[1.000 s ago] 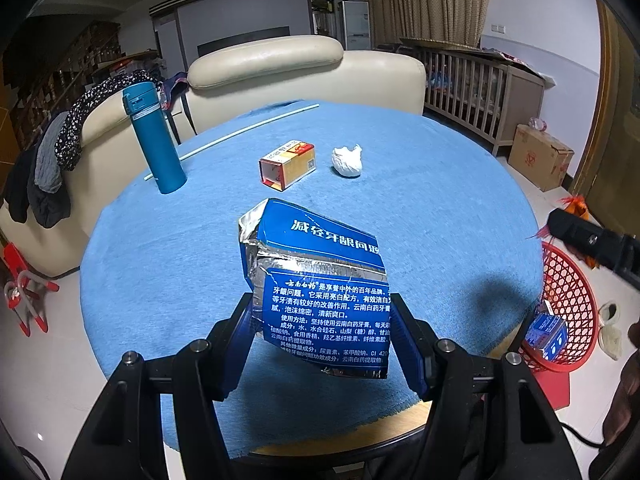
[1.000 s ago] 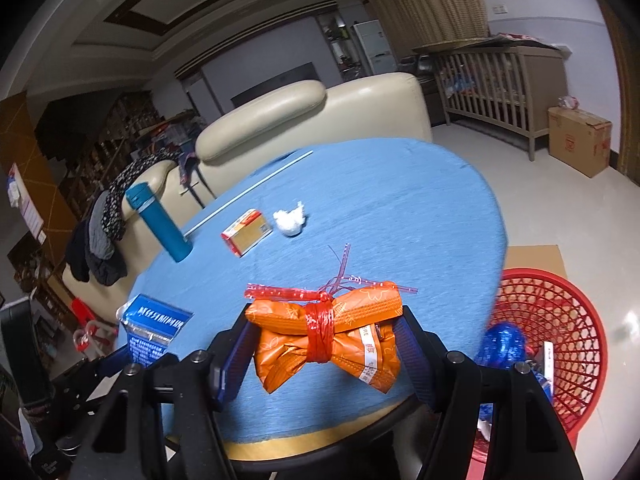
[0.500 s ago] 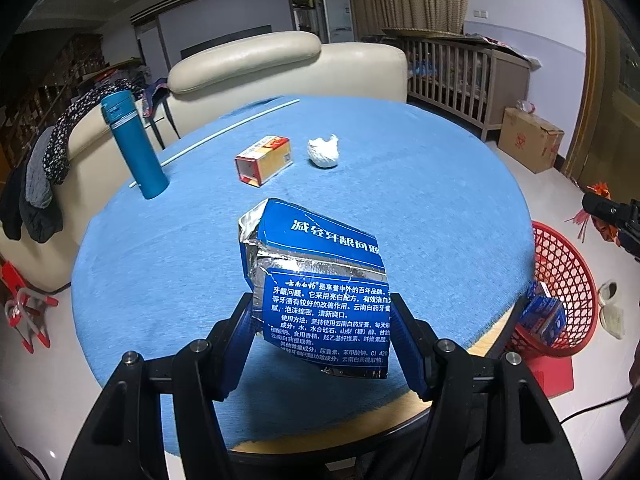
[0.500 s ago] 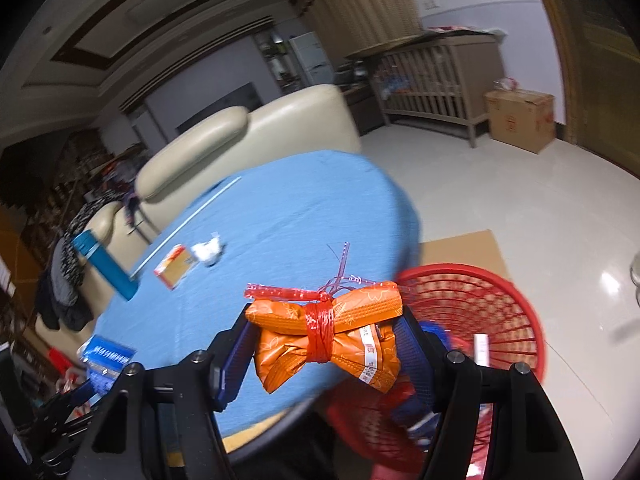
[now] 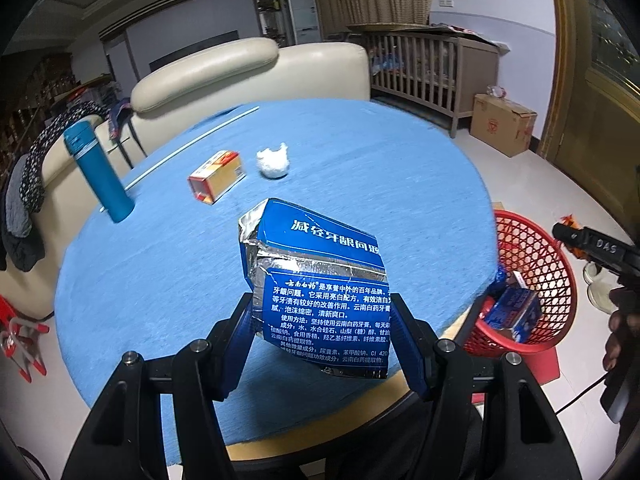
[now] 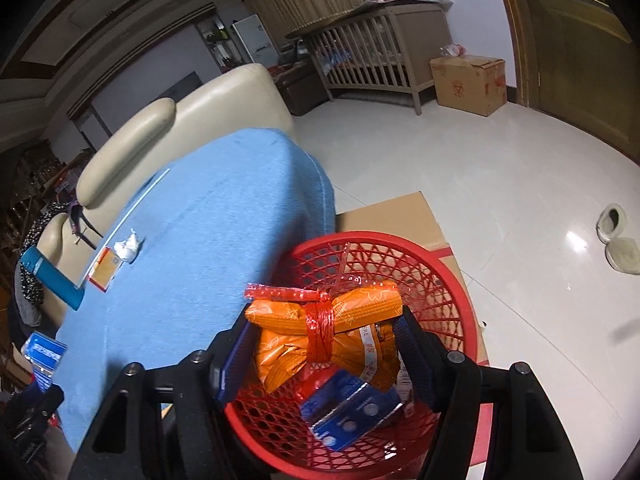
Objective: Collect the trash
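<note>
1. Two loads at once: I keep my right gripper (image 6: pixel 326 348) pinching the orange packet (image 6: pixel 324 332) right above the red basket (image 6: pixel 448 292), ready to drop.
2. My left gripper (image 5: pixel 322 328), angled down over the blue table (image 5: pixel 160 264), clamps the crushed blue box (image 5: pixel 320 284), basket-bound.
3. One small box (image 5: pixel 216 176) and a white wad (image 5: pixel 274 162) wait on the table.

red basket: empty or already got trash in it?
Not empty. The red basket already holds a blue package at its bottom. The orange bundle is still in the right claw, above the basket, not dropped.
</note>
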The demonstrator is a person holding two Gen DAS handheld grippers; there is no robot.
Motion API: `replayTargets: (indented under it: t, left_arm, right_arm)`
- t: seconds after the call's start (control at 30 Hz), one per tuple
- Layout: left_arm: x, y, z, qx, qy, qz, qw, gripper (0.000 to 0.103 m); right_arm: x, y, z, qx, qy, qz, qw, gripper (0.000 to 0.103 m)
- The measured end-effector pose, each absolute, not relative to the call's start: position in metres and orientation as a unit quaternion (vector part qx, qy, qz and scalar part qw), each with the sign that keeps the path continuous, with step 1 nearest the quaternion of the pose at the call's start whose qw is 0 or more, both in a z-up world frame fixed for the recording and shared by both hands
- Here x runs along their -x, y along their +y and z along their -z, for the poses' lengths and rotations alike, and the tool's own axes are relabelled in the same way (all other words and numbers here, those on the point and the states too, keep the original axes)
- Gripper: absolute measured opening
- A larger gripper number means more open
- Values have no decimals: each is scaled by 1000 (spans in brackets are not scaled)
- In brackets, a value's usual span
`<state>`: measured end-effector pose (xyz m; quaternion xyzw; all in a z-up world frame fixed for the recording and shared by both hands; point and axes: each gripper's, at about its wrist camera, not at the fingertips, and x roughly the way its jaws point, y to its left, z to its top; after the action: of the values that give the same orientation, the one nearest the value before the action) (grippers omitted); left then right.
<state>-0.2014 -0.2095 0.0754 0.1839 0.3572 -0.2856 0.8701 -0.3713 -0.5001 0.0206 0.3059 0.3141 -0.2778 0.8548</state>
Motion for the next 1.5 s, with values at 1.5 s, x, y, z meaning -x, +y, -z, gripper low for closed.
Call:
replayTargets:
  t: [1.5]
  left_arm:
    - [259,-407,-36,-287,411,439,746,71]
  right_arm:
    - [446,-545,-31,-397,246,320,824,78]
